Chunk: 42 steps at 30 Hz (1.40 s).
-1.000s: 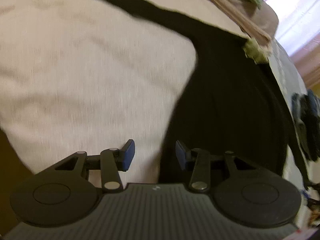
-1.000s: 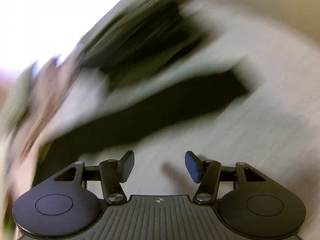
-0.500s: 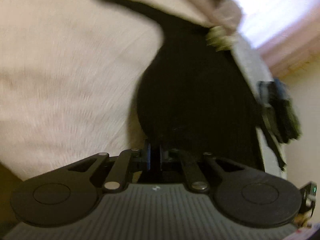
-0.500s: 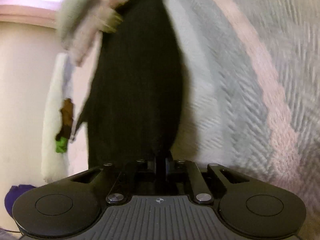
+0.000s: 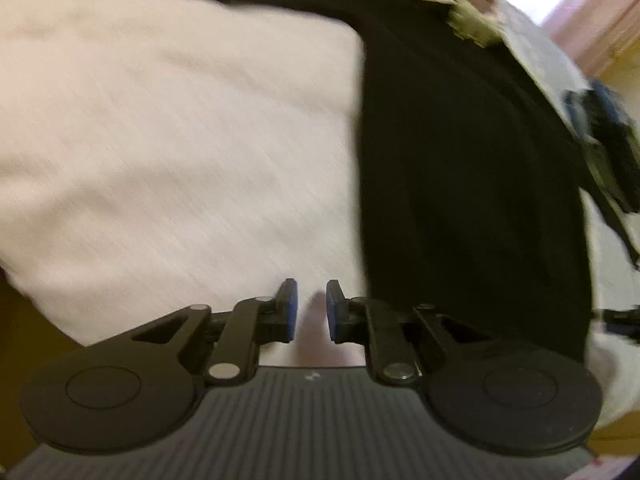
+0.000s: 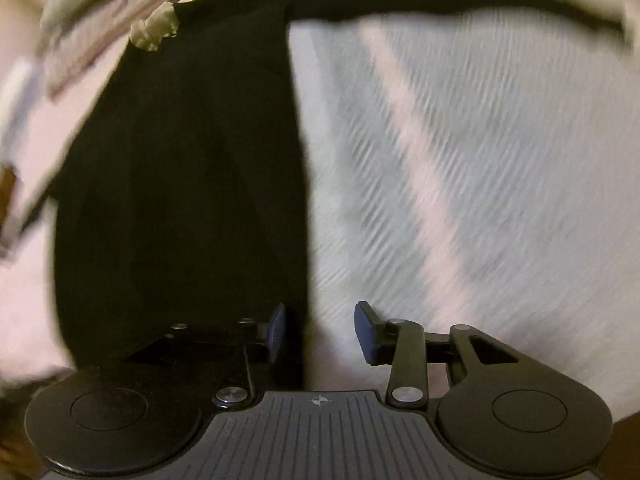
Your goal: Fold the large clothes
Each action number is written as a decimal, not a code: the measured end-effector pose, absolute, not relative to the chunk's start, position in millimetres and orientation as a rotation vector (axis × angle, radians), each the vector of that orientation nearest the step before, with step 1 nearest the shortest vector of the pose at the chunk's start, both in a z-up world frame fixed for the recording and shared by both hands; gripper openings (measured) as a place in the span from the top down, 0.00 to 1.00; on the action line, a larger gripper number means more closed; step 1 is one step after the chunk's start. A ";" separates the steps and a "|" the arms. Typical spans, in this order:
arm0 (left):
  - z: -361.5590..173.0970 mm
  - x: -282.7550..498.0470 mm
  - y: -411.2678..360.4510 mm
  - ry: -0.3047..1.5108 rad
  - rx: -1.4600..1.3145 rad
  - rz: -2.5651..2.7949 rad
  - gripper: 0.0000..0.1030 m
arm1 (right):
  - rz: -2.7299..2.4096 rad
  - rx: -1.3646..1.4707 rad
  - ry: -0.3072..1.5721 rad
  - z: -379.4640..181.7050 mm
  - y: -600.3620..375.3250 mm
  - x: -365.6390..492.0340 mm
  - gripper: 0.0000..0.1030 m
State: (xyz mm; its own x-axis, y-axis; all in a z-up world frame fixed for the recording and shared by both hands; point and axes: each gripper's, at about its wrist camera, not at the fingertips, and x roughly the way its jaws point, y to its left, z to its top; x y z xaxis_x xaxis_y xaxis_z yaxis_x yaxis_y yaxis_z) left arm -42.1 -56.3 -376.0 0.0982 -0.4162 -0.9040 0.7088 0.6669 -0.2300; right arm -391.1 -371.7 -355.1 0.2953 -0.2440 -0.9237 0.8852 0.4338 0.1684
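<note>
Left wrist view: left claw (image 5: pixel 308 310) opening, narrow gap, nothing between pads.
Right claw (image 6: pixel 320 330): opening, spread, nothing gripped.
Black garment (image 5: pixel 460 168): flat on pale bedspread (image 5: pixel 180 140).
Writing: none legible.

The garment (image 5: pixel 460 180) lies spread on the bedspread (image 5: pixel 180 140), pillows (image 6: pixel 92 12) behind.

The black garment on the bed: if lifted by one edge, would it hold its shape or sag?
The black garment would probably sag: it lies flat, following the bedcover with soft curved edges. It looks thin, so likely light. A long strip stretches sideways at the top and would probably trail behind.
</note>
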 end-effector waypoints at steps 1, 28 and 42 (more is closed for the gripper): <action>-370.2 -35.7 -66.1 1.175 0.334 -0.834 0.87 | -0.873 0.728 0.956 -346.5 -377.1 -383.2 0.65; -429.1 57.4 -514.8 0.519 0.832 -1.437 0.96 | -0.181 -0.050 0.797 -436.2 -649.8 -118.3 0.97; -402.5 109.9 -515.3 0.808 0.251 -1.228 0.78 | -0.533 0.469 0.638 -399.4 -688.0 -132.8 0.88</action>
State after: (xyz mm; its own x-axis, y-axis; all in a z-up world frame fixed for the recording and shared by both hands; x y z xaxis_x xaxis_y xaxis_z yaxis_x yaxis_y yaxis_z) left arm 109.9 -515.3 -402.5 0.1054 -0.7367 -0.6679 0.9048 0.3497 -0.2430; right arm -132.8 -688.0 -399.4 0.6801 -0.3172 -0.6609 0.5941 0.7667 0.2434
